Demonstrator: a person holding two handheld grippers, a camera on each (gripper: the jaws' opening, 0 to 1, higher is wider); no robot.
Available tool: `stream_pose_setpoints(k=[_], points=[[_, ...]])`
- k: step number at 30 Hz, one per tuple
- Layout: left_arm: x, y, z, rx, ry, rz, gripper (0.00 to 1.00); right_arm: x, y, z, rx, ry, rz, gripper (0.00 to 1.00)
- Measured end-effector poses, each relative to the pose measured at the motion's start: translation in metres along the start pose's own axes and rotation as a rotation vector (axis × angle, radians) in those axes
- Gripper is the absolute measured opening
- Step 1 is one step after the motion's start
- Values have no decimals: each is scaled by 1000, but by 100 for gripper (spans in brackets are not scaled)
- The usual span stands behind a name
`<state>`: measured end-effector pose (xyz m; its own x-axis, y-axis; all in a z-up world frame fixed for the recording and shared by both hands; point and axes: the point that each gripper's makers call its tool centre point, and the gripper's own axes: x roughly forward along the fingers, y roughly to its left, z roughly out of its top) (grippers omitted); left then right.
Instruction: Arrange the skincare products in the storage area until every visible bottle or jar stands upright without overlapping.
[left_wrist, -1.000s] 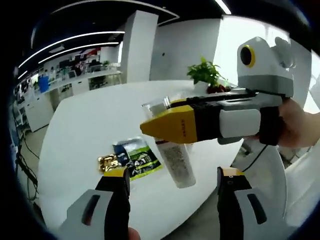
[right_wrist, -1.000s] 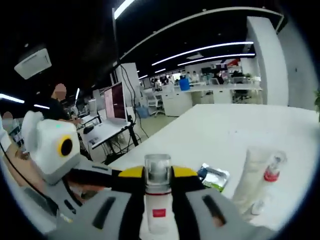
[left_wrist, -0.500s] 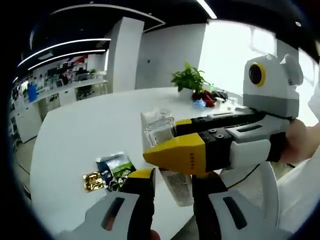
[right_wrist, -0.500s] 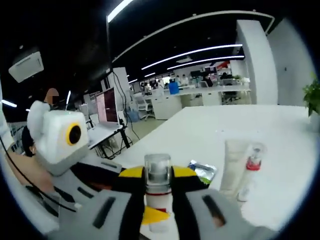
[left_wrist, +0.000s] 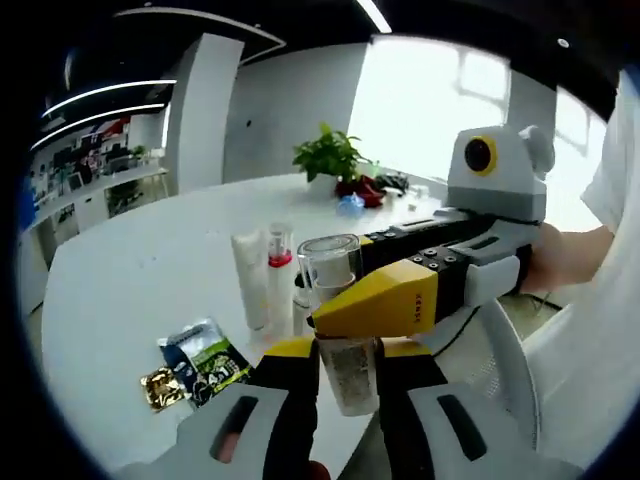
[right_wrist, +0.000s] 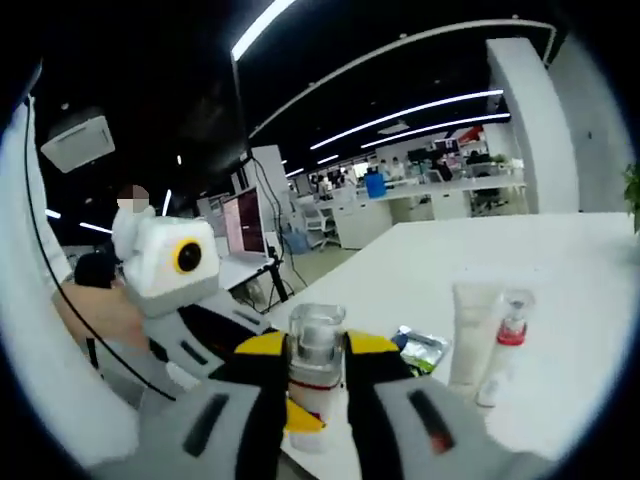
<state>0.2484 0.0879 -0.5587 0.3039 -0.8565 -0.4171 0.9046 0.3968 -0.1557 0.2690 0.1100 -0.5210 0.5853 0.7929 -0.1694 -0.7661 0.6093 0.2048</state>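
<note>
White and round, the big office surface (left_wrist: 140, 270) carries a white squeeze tube (left_wrist: 248, 275) and a thin bottle with a red collar (left_wrist: 279, 280), both standing close together. Shiny sachets (left_wrist: 195, 362) lie flat nearby. Both grippers hold one frosted bottle with a clear cap (left_wrist: 338, 310) up in the air. The right gripper (left_wrist: 375, 300) has its fingers clamped near the cap. The left gripper (left_wrist: 345, 372) has its fingers shut on the lower body. To do this well, one should let go slowly, then set it upright beside the tube, not touching.
</note>
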Motion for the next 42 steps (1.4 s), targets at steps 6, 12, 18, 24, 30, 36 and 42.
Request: stream_pose_setpoints(k=[6,12,18,24,30,36,42], points=[[-2,-16,11,89,10,-126,18,-15,12,14,10,-44,99,23],[3,-20,20,144,30,-178,18,-21,10,20,-17,-45,108,23],[11,-17,28,185,37,-184,18,-25,0,26,-32,-60,42,22],[24,-11,16,261,113,-153,18,-22,-8,10,-174,42,-46,22],[34,-5,8,303,152,-136,19,-18,-10,1,-231,84,-70,22],[41,1,-1,309,182,-135,18,-16,-18,-9,-238,111,-83,22],[50,7,-11,317,209,-135,18,-15,-26,-21,-213,132,-99,22]])
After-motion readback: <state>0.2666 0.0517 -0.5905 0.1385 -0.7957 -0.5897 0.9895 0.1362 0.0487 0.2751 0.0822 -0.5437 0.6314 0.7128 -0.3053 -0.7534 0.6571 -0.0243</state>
